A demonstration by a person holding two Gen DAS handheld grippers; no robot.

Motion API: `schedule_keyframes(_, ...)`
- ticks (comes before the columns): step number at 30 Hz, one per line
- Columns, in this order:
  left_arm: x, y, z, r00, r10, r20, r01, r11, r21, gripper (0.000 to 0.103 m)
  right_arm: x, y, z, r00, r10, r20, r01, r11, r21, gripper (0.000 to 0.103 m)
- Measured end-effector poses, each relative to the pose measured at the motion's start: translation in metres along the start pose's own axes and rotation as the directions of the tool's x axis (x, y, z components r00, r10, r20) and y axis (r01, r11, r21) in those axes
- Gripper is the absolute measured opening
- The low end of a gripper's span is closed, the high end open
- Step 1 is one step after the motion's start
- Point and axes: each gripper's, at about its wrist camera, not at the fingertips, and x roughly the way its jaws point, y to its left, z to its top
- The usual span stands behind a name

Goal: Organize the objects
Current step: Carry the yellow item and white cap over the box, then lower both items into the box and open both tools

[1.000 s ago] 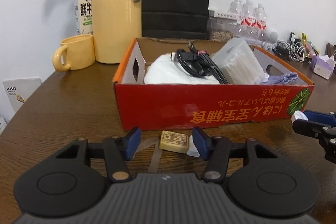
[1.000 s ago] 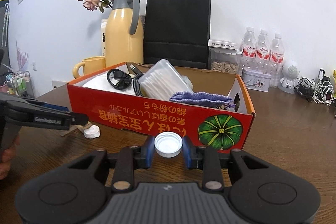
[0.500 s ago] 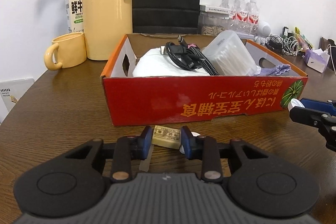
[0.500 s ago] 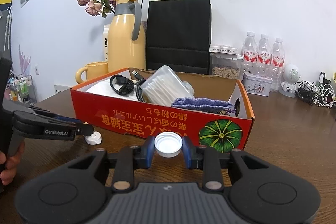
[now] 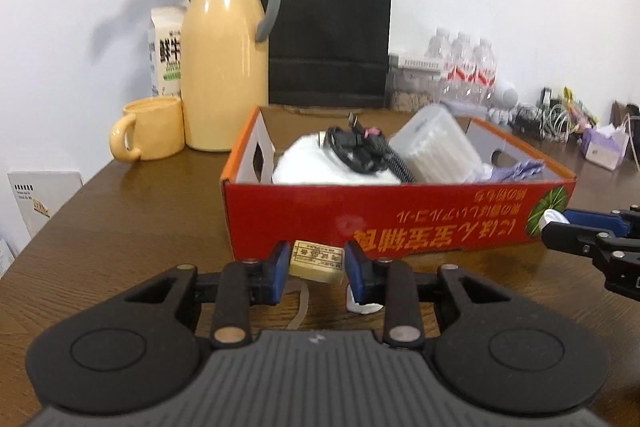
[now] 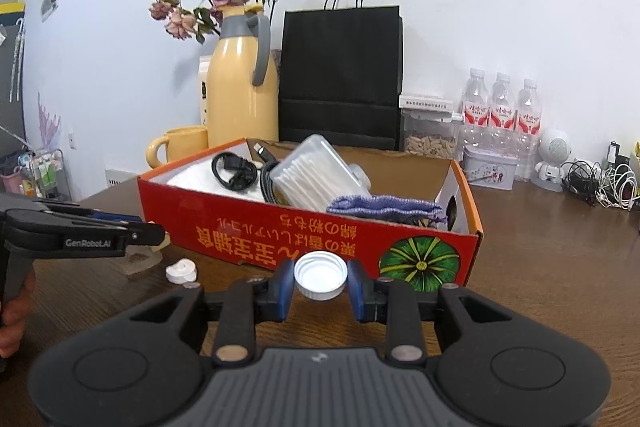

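A small tan block (image 5: pixel 317 260) with a printed label is clamped between the blue pads of the left gripper (image 5: pixel 317 269), apparently lifted just clear of the table (image 5: pixel 120 219) before the red box (image 5: pixel 400 215). A white bottle cap (image 6: pixel 320 275), hollow side showing, is pinched squarely between the right gripper (image 6: pixel 320 283) pads.
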Motion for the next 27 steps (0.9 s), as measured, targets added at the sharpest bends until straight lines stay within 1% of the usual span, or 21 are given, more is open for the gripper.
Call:
schedule_keyframes(3,-0.008,-0.003,0.006,0.999,-0.008,0.033,0.008,1.000,-0.002,0.031,-0.005,-0.001,0.004,1.000,0.002,0.028,-0.002,1.000,0.002,0.027)
schedule_keyframes(7,-0.013,-0.008,0.027,0.996,-0.031,0.082,0.031,0.999,-0.007,0.031,-0.010,-0.003,0.016,0.998,-0.003,0.066,0.003,1.000,0.003,0.027)
schedule_keyframes(12,-0.012,-0.019,0.060,0.988,-0.037,0.152,0.038,0.999,-0.004,0.031,-0.009,-0.007,0.044,0.992,-0.016,0.123,0.016,1.000,0.001,0.027)
schedule_keyframes(16,-0.002,-0.024,0.082,0.983,-0.027,0.184,0.031,0.999,-0.019,0.031,0.001,-0.010,0.068,0.986,-0.040,0.161,0.041,0.999,-0.001,0.027)
schedule_keyframes(19,0.012,-0.026,0.096,0.982,-0.010,0.191,0.020,0.999,-0.048,0.031,0.015,-0.015,0.083,0.983,-0.057,0.174,0.054,0.998,0.023,0.027)
schedule_keyframes(23,0.034,-0.022,0.106,0.984,0.010,0.175,0.006,0.996,-0.089,0.031,0.039,-0.024,0.098,0.982,-0.084,0.170,0.075,0.996,0.058,0.027)
schedule_keyframes(27,0.060,-0.014,0.105,0.989,0.032,0.146,-0.012,0.991,-0.136,0.031,0.065,-0.033,0.094,0.983,-0.110,0.147,0.096,0.991,0.094,0.027)
